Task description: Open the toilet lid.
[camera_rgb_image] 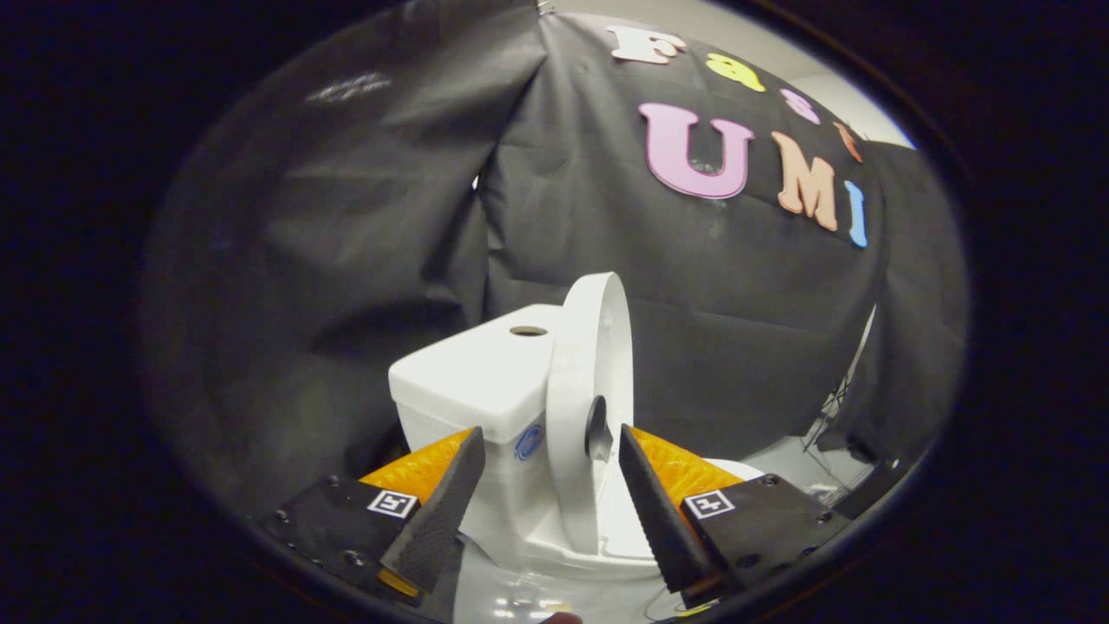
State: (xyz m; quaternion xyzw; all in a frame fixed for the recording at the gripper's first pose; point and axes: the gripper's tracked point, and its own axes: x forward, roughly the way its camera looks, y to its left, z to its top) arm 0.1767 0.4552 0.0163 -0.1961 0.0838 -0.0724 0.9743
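A white toilet stands just ahead of my fingers. Its lid (591, 381) is raised and stands upright, edge-on to me, leaning toward the tank (472, 377). A small dark bumper (598, 429) sits on the lid's underside. The bowl and seat rim (606, 546) lie below, between the fingers. My gripper (552, 442) is open. Its two dark ridged fingers, the left (446, 507) and the right (654, 511), stand on either side of the lid's lower part with a gap on both sides. Neither finger presses on the lid.
The tank top has a round hole (528, 330). A blue mark (528, 442) sits on the tank's side. Black cloth walls close in behind and to both sides. A strip of grey floor (793, 459) and a dark stand leg (832, 407) lie beyond the toilet.
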